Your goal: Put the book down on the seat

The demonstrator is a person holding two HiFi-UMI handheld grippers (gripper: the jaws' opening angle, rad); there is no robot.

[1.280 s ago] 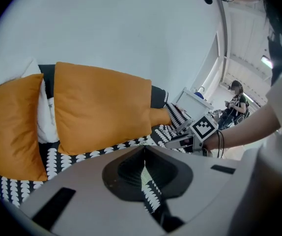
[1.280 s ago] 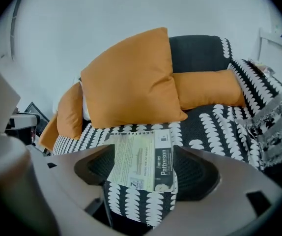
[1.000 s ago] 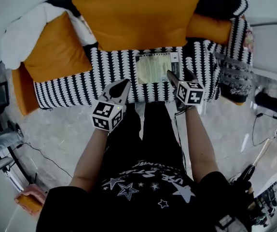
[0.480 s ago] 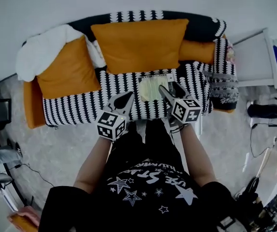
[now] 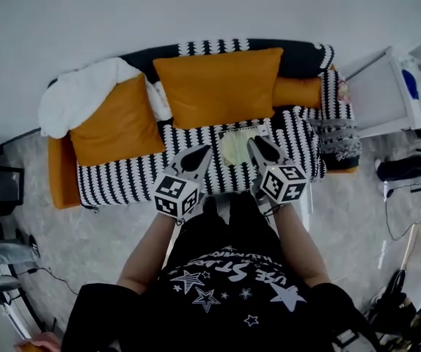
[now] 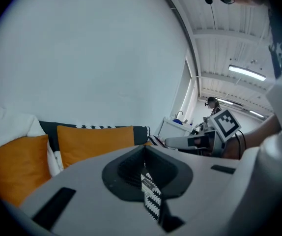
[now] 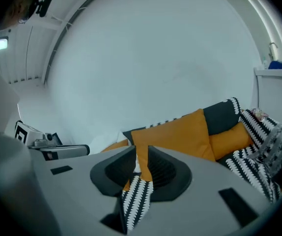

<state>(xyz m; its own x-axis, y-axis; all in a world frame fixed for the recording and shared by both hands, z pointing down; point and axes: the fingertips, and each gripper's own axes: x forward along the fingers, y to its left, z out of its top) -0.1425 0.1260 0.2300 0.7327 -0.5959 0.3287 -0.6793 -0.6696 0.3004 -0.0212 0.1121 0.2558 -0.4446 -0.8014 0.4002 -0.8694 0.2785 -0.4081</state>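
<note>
Standing at a black-and-white patterned sofa (image 5: 122, 182), a person holds two hand-held grippers above its front edge, with the book (image 5: 234, 144) lying flat on the sofa's seat, toward the sofa's right end and just short of its backrest cushions. Neither gripper touches the book. The left claw (image 5: 204, 151) hangs over the sofa's seat with its jaws drawn together, and only a sliver of the sofa's cover shows through them in the left gripper view. The right claw (image 5: 253, 142) hangs over the sofa's seat closer to its right arm. Its jaws have just been closing and now stand a narrow gap apart, with nothing between them; the right gripper view shows only the sofa's cover and a large orange cushion (image 5: 218, 86) through that gap.

Judged from how things lie, the job looks done: the book rests on the sofa's seat under its own weight, square to the sofa's front edge and free of both claws. Nothing appears left except for the person to draw back from the sofa. A white blanket (image 5: 78, 97) lies draped over the sofa's left end, well away from the book.
</note>
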